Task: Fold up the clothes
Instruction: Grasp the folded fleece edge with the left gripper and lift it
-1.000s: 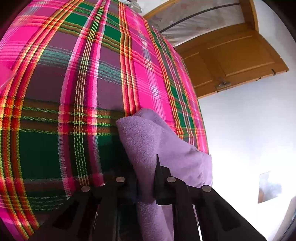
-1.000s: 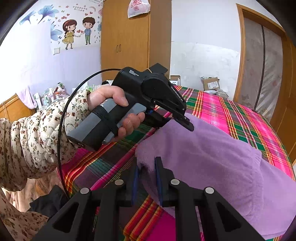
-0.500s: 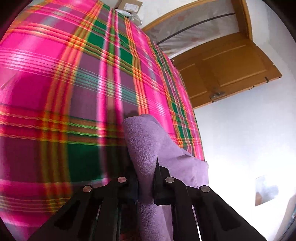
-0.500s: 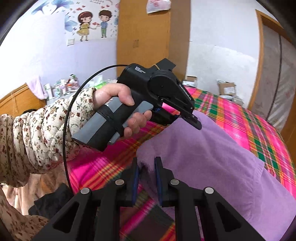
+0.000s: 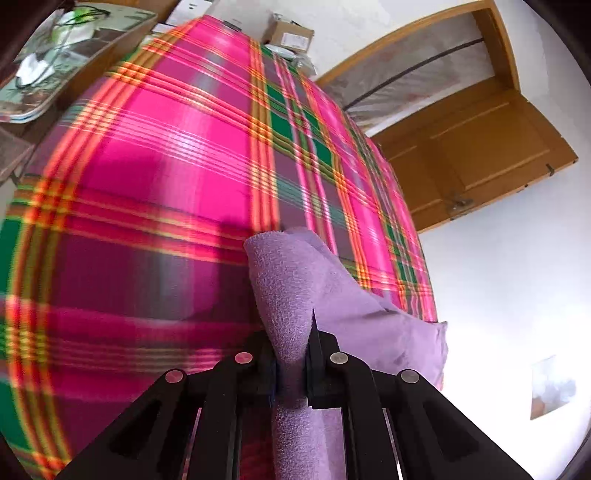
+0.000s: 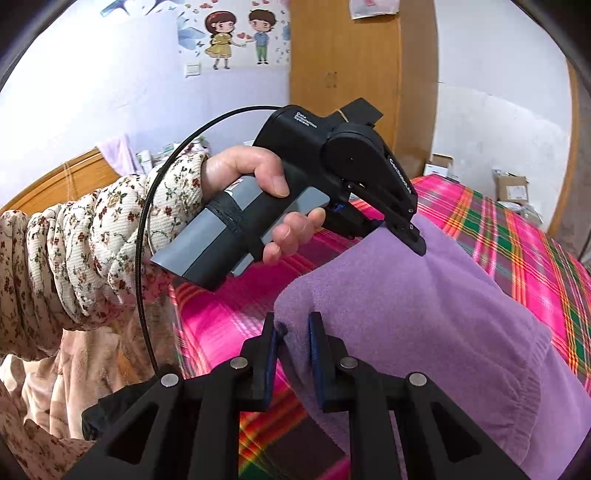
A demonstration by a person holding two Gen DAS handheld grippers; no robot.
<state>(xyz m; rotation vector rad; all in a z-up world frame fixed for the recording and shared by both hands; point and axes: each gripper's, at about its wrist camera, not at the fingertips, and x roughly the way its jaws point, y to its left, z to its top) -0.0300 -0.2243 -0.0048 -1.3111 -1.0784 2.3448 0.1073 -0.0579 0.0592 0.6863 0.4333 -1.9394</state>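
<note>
Left wrist view: my left gripper (image 5: 293, 363) had its jaws narrow, clamped on a bunched fold of the purple garment (image 5: 295, 295). The cloth rose between the pads and trailed off to the right, above the plaid bed (image 5: 166, 166). A wooden door (image 5: 480, 155) stood beyond the bed's far side; a cardboard box (image 5: 291, 33) sat past its far end; a cluttered tray (image 5: 55, 55) lay at upper left.

Right wrist view: my right gripper (image 6: 291, 354) had its jaws narrow, pinching a corner of the garment (image 6: 424, 314), which draped to the right and down over the bed (image 6: 517, 236). My left gripper (image 6: 413, 240) was seen from outside, its tips pressed into the garment's upper edge. My left hand (image 6: 258, 192) wrapped its grey handle, in a floral sleeve (image 6: 92, 240), with a black cable (image 6: 147, 221) looping alongside. A wardrobe (image 6: 343, 74) and a cartoon sticker (image 6: 236, 37) marked the far wall.
</note>
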